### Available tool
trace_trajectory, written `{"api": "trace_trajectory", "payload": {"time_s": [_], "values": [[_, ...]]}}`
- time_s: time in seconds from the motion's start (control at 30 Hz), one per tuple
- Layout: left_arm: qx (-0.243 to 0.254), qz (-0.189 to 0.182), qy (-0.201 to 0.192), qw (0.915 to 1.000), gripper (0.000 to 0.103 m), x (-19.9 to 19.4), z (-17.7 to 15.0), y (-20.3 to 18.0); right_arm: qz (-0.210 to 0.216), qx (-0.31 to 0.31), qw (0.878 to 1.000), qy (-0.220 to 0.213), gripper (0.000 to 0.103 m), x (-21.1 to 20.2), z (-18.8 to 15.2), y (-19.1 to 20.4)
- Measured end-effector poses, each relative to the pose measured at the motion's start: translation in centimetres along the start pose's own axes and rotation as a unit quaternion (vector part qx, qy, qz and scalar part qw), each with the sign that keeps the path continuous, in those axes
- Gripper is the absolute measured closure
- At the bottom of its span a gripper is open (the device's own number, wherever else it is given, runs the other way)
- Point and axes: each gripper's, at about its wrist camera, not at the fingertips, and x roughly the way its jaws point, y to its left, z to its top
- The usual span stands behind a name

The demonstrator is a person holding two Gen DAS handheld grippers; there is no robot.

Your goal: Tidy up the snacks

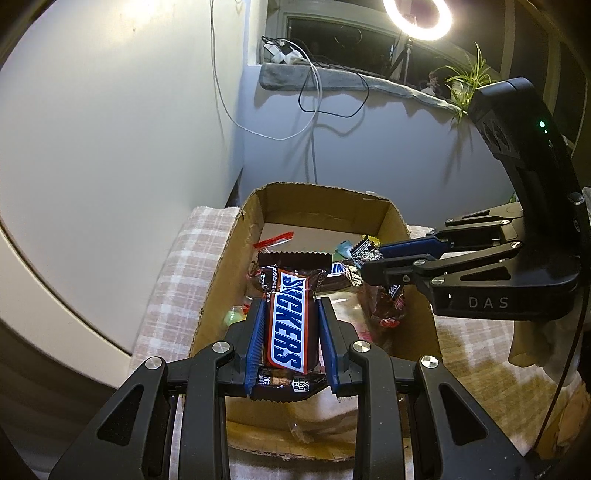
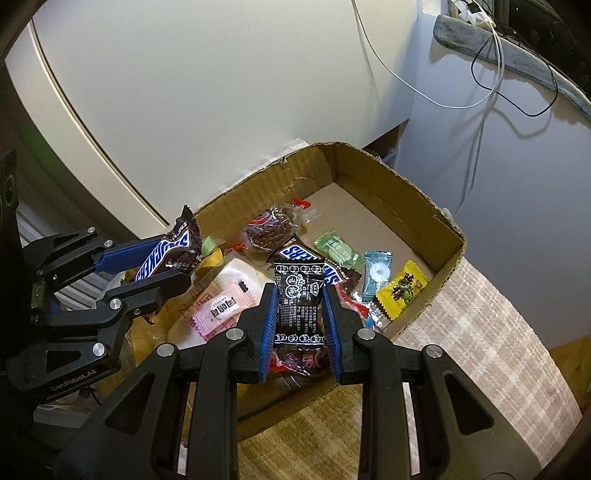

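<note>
My left gripper (image 1: 291,306) is shut on a Snickers bar (image 1: 291,325), held above the near end of an open cardboard box (image 1: 221,266). It also shows at the left of the right wrist view (image 2: 173,258). My right gripper (image 2: 299,291) is shut on a small black snack packet (image 2: 298,306) over the box (image 2: 406,184); it also shows at the right of the left wrist view (image 1: 364,264). In the box lie another Snickers bar (image 2: 295,254), a pink packet (image 2: 221,306), a green packet (image 2: 338,251), a blue candy (image 2: 376,273), a yellow packet (image 2: 400,290) and a dark red packet (image 2: 271,229).
The box sits on a checked cloth (image 2: 480,314) over a wooden surface (image 2: 303,439). A white rounded panel (image 1: 92,147) stands at the left and a wall with hanging cables (image 1: 314,110) behind. A ring light (image 1: 417,16) and a plant (image 1: 467,79) are at the upper right.
</note>
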Motion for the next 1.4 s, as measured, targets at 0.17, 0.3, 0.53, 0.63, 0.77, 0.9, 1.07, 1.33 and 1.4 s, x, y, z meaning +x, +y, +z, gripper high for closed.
{"api": "trace_trajectory", "payload": {"time_s": [0.17, 0.3, 0.53, 0.63, 0.77, 0.9, 1.07, 1.33, 1.4], "values": [[0.000, 0.001, 0.001, 1.0000, 0.076, 0.1, 0.0, 0.0, 0.000, 0.003, 1.000, 0.000, 0.078, 0.1, 0.1, -0.1], [0.000, 0.004, -0.001, 1.0000, 0.076, 0.0, 0.0, 0.1, 0.001, 0.003, 1.000, -0.001, 0.078, 0.1, 0.1, -0.2], [0.000, 0.009, -0.005, 0.9999, 0.070, -0.3, 0.0, 0.3, -0.015, -0.006, 1.000, -0.007, 0.056, -0.3, 0.2, 0.2], [-0.001, 0.011, -0.006, 0.9999, 0.070, -0.4, 0.0, 0.5, -0.025, -0.011, 1.000, -0.016, 0.043, -0.8, 0.1, 0.3], [-0.002, 0.014, -0.008, 0.9999, 0.064, -0.6, -0.1, 0.5, -0.028, -0.010, 0.999, -0.021, 0.036, -1.3, 0.0, 0.3], [-0.002, 0.019, -0.015, 0.9997, 0.051, -1.1, -0.1, 0.5, -0.031, -0.011, 0.999, -0.026, 0.033, -1.9, -0.3, 0.3], [-0.002, 0.023, -0.020, 0.9995, 0.044, -1.7, -0.2, 0.5, -0.034, -0.012, 0.999, -0.030, 0.027, -2.3, -0.8, 0.6], [-0.014, 0.036, -0.029, 0.9989, 0.022, -2.7, -0.4, 0.7, -0.037, -0.017, 0.998, -0.038, 0.024, -3.2, -1.3, 1.1], [-0.018, 0.038, -0.028, 0.9987, 0.021, -2.9, -0.5, 0.8, -0.040, -0.018, 0.998, -0.040, 0.024, -3.4, -1.4, 1.3]]}}
